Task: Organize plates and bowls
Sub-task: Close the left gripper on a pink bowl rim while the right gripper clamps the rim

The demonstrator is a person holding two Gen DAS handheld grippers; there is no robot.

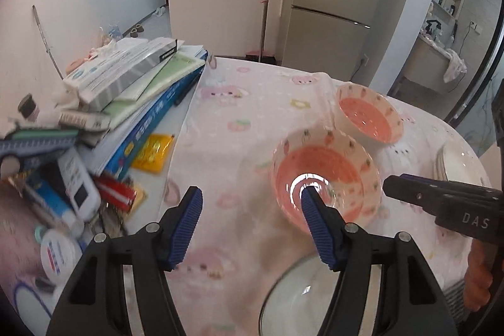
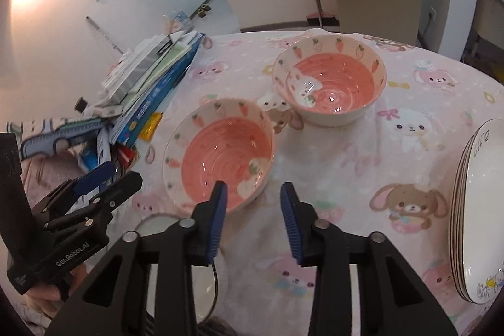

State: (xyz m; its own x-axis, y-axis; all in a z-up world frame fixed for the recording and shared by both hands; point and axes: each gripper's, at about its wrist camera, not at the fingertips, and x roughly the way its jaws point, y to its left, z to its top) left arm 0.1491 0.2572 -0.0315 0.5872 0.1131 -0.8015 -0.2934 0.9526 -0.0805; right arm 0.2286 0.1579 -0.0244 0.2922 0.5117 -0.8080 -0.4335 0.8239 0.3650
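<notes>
Near pink bowl (image 2: 219, 151) sits on the cartoon-print tablecloth (image 2: 346, 159), apart from the second pink bowl (image 2: 329, 84) behind it to the right. Open cloth lies right of the near bowl, up to the stack of white plates (image 2: 482, 210) at the table's right edge. Left side is crowded: pile of books and boxes (image 1: 138, 84) plus loose clutter, close to the cloth's edge. A clear glass plate (image 1: 302, 301) lies just in front of the near bowl.

Right gripper (image 2: 253, 194): fingers apart, the bowl's near rim between them, left fingertip over the rim; no pinch seen.

Left gripper (image 1: 252, 194): fingers spread wide, right fingertip over the bowl's inside, left one over bare cloth; nothing held.

Both bowls: pink inside, cream band with carrots and strawberries, rabbit figure.
</notes>
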